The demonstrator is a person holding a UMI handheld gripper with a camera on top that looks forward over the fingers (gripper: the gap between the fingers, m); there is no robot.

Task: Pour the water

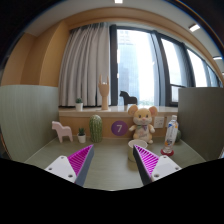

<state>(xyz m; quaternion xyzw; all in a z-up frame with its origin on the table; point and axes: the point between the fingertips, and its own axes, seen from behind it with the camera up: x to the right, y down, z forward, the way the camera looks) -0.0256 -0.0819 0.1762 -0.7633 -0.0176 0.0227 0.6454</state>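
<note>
With the gripper (112,160) wide open and empty, steer across the pale counter (110,150) toward the small white bottle-like container (172,131) beside the plush toy (143,124).

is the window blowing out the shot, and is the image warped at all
In the gripper view the window is bright but panes and frames stay readable; ceiling lights glare; wide-angle distortion bows the curtain and walls; the open gripper frames nothing, and the plush toy looks soft.

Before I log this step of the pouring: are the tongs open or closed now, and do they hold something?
Tongs: open, holding nothing; the gap between the two pink pads is empty.
</note>
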